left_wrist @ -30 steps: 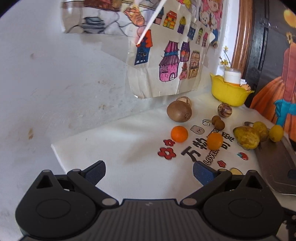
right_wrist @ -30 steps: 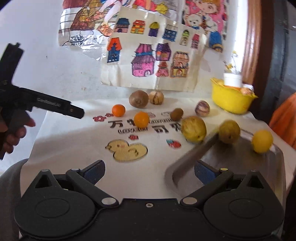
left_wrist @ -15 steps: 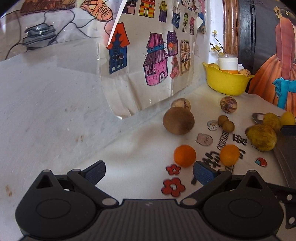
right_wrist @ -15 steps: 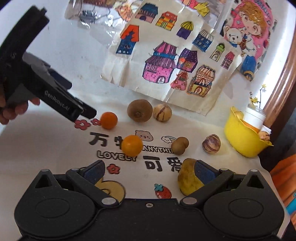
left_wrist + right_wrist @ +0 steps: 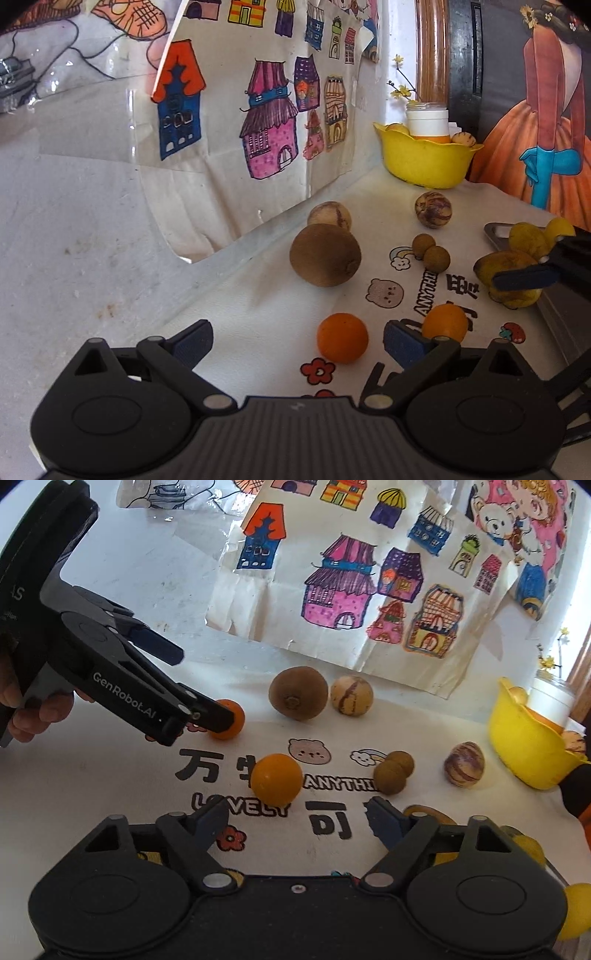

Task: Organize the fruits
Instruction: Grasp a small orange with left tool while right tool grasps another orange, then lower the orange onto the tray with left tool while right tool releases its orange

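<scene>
The left gripper (image 5: 295, 341) is standing with its jaws wide apart and nothing pressed between the pads. A small orange (image 5: 342, 338) is lying on the printed cloth (image 5: 258, 295) just ahead of it, toward its right finger; from the right wrist view that finger is overlapping the fruit, and contact cannot be confirmed.

The right gripper (image 5: 295, 821) is closing its jaws, with nothing between them yet. A second orange (image 5: 276, 779) is sitting just ahead of the gap, slightly toward its left finger.

Judgement on handling: both oranges are appearing light, round and smooth-skinned, so they are likely to roll or squirt out of an off-centre pinch. Hold is best taken across the widest part, pads level on opposite sides, with moderate pressure.

A brown kiwi (image 5: 325, 254) is lying farther ahead, and a yellow bowl (image 5: 424, 162) is standing well beyond at the far right.
</scene>
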